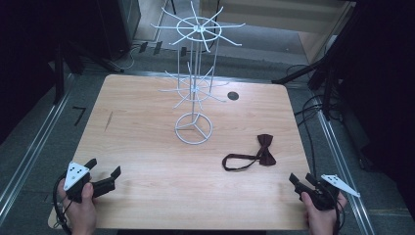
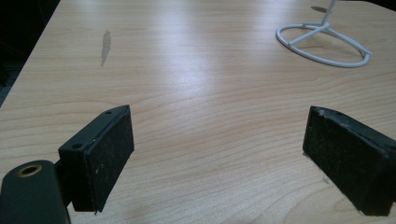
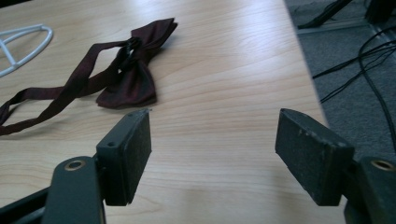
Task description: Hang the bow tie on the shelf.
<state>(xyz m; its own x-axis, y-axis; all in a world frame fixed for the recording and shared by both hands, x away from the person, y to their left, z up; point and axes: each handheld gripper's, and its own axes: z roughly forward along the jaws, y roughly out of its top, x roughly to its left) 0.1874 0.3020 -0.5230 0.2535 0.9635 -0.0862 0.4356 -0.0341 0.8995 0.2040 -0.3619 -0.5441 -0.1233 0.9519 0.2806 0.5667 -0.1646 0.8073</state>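
Right of centre on the tabletop [image 1: 147,196] lies the bow tie [image 1: 264,151], untouched; left gripper [image 1: 103,177] and right gripper [image 1: 302,179] both gape released, white wire rack [image 1: 194,83] bare.

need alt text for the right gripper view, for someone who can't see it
A dark red bow tie with its strap trailing left lies on a light wooden table, just beyond the open right gripper, whose two black jaws rise from the bottom. Part of a white wire stand base sits at the upper left; cables cross grey floor at right.
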